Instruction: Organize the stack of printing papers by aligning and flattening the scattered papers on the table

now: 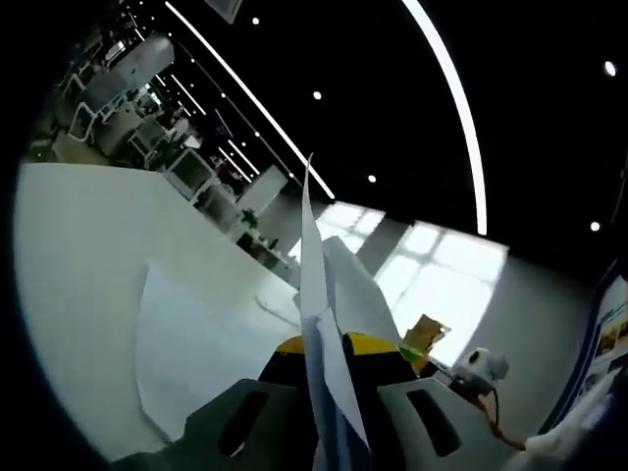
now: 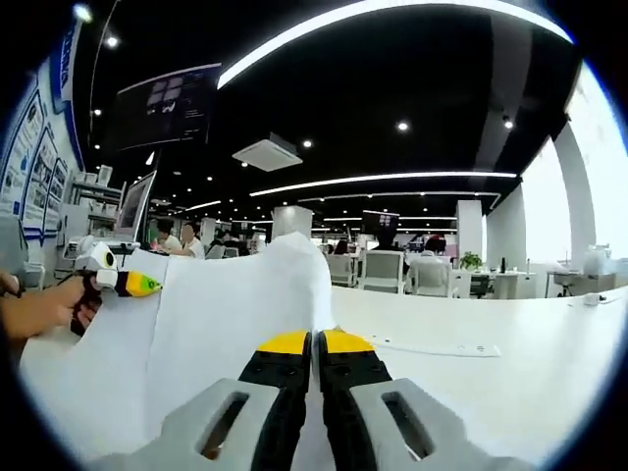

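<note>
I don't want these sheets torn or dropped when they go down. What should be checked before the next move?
1. Left gripper shut on the papers: ok, sheets stand edge-on between its jaws.
2. Right gripper shut on the papers: ok, jaws closed at their edge.
3. Papers off the table: ok, held up between both grippers.
4. Edges aligned: cannot tell.
5. Landing spot: not ok, a loose sheet lies on the table below.
</note>
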### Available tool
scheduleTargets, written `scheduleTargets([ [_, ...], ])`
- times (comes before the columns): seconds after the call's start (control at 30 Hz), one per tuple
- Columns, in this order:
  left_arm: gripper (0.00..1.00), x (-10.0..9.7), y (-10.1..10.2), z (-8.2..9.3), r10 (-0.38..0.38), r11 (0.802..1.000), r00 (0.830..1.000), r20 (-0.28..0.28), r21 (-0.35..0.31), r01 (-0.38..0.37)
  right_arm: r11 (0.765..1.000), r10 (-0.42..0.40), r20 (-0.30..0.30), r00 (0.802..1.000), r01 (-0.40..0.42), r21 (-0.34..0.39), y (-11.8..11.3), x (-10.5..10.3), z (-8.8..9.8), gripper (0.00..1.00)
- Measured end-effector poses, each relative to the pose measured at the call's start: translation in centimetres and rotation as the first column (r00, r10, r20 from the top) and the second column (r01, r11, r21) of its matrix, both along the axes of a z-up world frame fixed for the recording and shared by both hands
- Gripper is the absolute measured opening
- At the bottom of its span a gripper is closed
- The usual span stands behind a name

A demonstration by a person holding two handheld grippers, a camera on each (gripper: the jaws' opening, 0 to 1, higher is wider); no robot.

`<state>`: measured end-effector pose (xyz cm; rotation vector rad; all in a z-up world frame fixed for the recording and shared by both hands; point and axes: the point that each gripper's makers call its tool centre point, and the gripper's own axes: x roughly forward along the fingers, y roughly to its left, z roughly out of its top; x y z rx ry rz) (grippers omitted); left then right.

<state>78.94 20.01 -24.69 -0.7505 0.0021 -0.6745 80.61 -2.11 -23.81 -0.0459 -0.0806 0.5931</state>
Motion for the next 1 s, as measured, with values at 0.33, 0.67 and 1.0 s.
scheduleTargets([
  [0.33,0.1,-0.1,-0.1,0.1,-0.005,1.0,1.0,-0.001,-0.015,0.005,0.999,-0.035,0.031,0.999,0.035,-0.016,-0.9,-0.5,0.3,0.0],
  [0.67,0.1,0.1,0.0,0.1,-0.002,1.0,1.0,-0.006,-0.018,0.002,1.0,-0.012,0.008,1.0,0.012,-0.011,0.4,-1.6,-0.4,0.0],
  [1.0,0.1,0.2,0.1,0.1,0.001,1.0,1.0,-0.005,-0.018,-0.001,0.999,-0.019,-0.045,0.999,0.021,0.041,0.4,-2.3,-1.0,0.0],
])
